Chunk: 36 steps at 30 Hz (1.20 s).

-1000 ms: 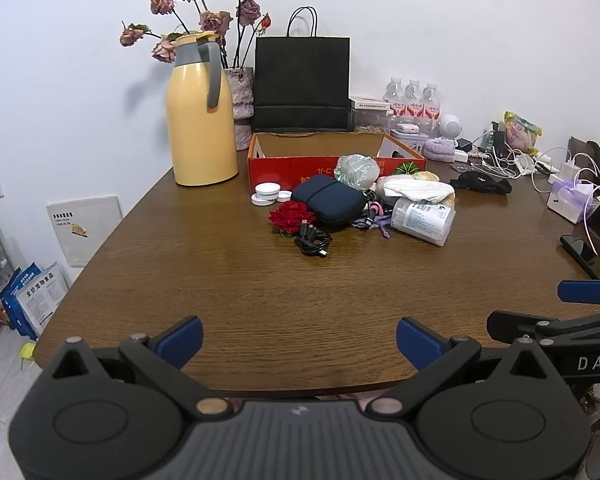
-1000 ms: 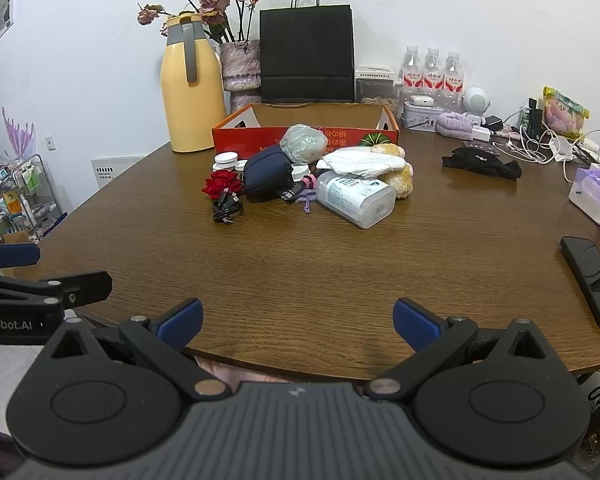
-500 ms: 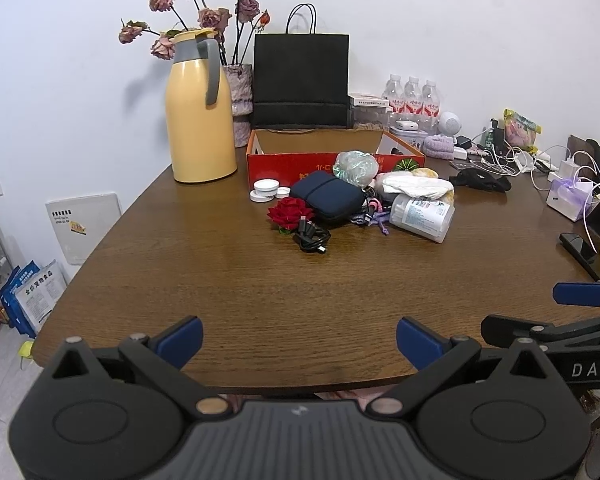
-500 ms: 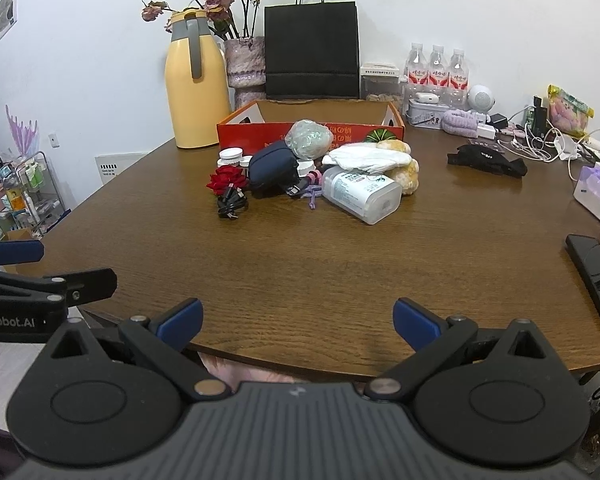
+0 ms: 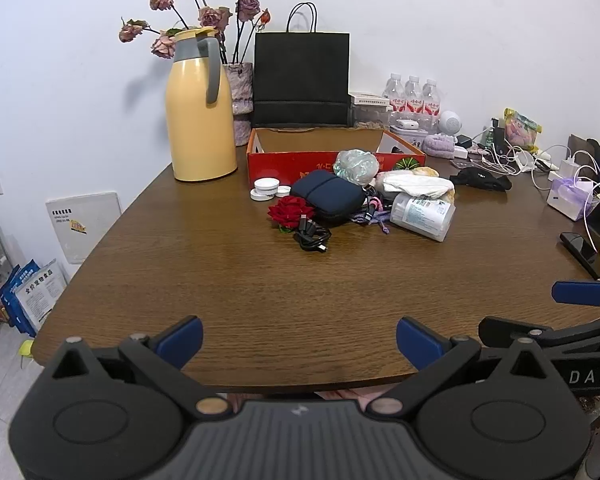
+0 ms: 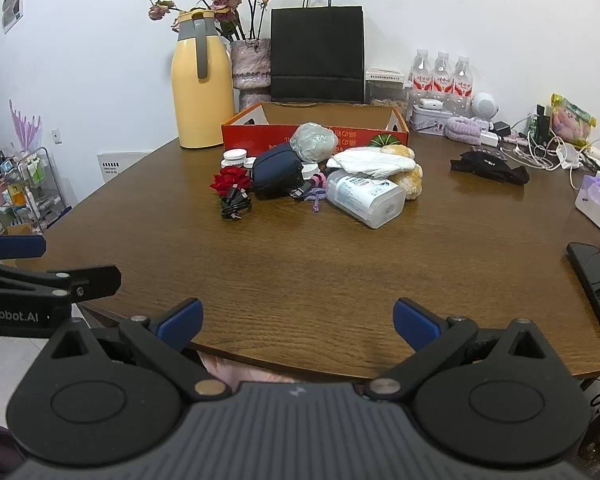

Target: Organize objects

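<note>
**Both grippers wide and empty, clutter heaped before the red box**

We take the red box point(image 5: 296, 162) as our landmark. What we can see of its inside shows bare cardboard; its near corner is hidden from us. The heap lies just in front of it: a navy pouch point(image 5: 328, 196) at the middle, a crumpled plastic bag point(image 5: 356, 166) leaning on the box's front wall, white round lids point(image 5: 266, 189) to the left, a red rose point(image 5: 290, 212) and a coiled black cable point(image 5: 312, 234) nearest us, and a white tub point(image 5: 422, 214) on its side to the right.

Our left gripper point(image 5: 298, 340) and right gripper point(image 6: 298, 322) hang at the table's near edge, well apart from the box, jaws spread wide, holding nothing.

The table point(image 5: 220, 280) is dark wood. Left of the box stands a yellow jug point(image 5: 200, 120); behind it, a black paper bag point(image 5: 300, 76) against a white wall.
</note>
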Each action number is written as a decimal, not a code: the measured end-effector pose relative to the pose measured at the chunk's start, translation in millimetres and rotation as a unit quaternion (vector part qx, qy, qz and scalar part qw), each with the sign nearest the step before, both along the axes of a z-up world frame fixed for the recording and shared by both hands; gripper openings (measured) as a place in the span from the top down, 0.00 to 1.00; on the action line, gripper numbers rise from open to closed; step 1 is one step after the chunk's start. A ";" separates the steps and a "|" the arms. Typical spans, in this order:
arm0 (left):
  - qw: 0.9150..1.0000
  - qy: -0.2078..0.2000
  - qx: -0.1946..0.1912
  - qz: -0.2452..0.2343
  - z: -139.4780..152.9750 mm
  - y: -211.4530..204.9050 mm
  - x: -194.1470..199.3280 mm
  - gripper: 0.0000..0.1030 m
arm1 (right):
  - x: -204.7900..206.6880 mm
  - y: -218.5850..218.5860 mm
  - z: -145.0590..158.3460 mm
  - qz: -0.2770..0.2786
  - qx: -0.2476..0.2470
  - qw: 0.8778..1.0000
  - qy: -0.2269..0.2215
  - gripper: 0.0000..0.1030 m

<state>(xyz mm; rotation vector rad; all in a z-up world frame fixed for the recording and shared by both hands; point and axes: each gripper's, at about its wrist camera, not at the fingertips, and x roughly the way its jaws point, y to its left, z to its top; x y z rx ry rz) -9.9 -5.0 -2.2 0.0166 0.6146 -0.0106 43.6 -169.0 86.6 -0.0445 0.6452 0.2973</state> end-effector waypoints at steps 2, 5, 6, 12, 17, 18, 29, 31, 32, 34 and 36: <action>1.000 0.001 0.000 0.000 -0.4 -0.1 0.2 0.00 | 0.4 -0.8 -1.0 0.000 0.002 1.000 0.002 0.00; 1.000 0.001 0.000 -0.002 -1.5 1.1 1.1 0.00 | 1.2 -0.9 -1.8 0.001 0.001 1.000 0.002 0.00; 1.000 -0.002 0.000 -0.003 -1.6 2.4 3.2 0.00 | 2.4 -1.2 -2.4 0.002 -0.003 1.000 -0.001 0.00; 0.999 -0.026 -0.016 0.029 -4.1 19.5 46.5 0.00 | 28.7 -17.6 8.2 -0.038 -0.008 0.995 -0.090 0.00; 0.998 -0.006 -0.069 -0.004 -21.9 30.1 94.7 0.02 | 70.0 -37.6 -0.9 -0.004 0.041 0.991 -0.125 0.00; 0.998 0.003 -0.061 -0.008 -25.3 28.3 103.5 0.04 | 79.2 -37.8 -5.2 0.009 0.032 0.993 -0.110 0.00; 0.999 -0.024 -0.042 -0.023 -34.7 27.6 217.2 0.07 | 185.6 -22.0 -35.1 0.019 -0.039 0.997 -0.070 0.00; 0.999 -0.023 -0.034 -0.020 -37.1 30.1 239.6 0.13 | 197.4 -17.6 -39.6 0.027 -0.043 0.997 -0.063 0.00; 0.999 -0.021 -0.032 -0.017 -38.3 31.8 248.9 0.15 | 202.4 -15.7 -41.9 0.036 -0.047 0.996 -0.061 0.00; 0.999 -0.007 -0.033 -0.014 -42.4 34.8 265.8 0.18 | 209.0 -12.6 -46.9 0.048 -0.056 0.996 -0.058 0.00; 0.999 0.013 -0.040 -0.023 -48.9 38.2 280.8 0.28 | 218.3 -10.9 -55.3 0.045 -0.063 0.996 -0.046 0.00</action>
